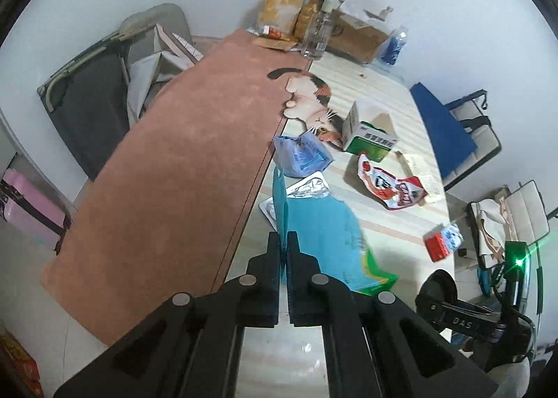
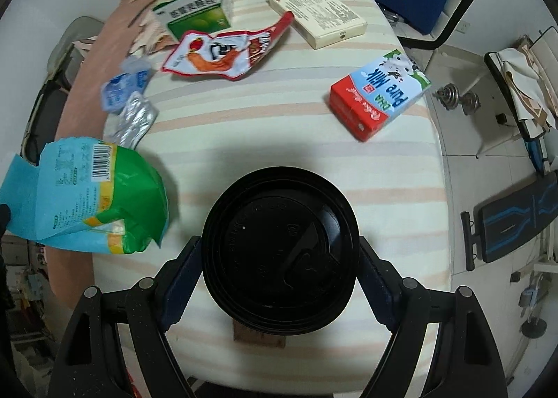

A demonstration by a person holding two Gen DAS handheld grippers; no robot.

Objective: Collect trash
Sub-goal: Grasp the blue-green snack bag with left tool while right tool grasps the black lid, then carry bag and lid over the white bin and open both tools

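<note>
My left gripper (image 1: pixel 283 241) is shut on a blue and green plastic bag (image 1: pixel 324 237), held above the table; the bag also shows in the right wrist view (image 2: pixel 87 195). My right gripper (image 2: pixel 280 251) is shut on a cup with a black lid (image 2: pixel 280 248) and holds it over the striped table (image 2: pixel 279 140). On the table lie a red snack wrapper (image 2: pixel 223 56), a milk carton (image 2: pixel 380 94), a green and white box (image 2: pixel 195 14), a cream flat box (image 2: pixel 317 14), foil blister packs (image 2: pixel 134 119) and a small blue packet (image 2: pixel 122 87).
A brown mat (image 1: pixel 167 181) with a cat picture covers the table's left part. A cardboard box (image 1: pixel 355 31), a glass bottle (image 1: pixel 315 35) and snack bags (image 1: pixel 282 10) stand at the far end. Chairs (image 1: pixel 464 140) and a weight bench (image 2: pixel 516 220) are to the right.
</note>
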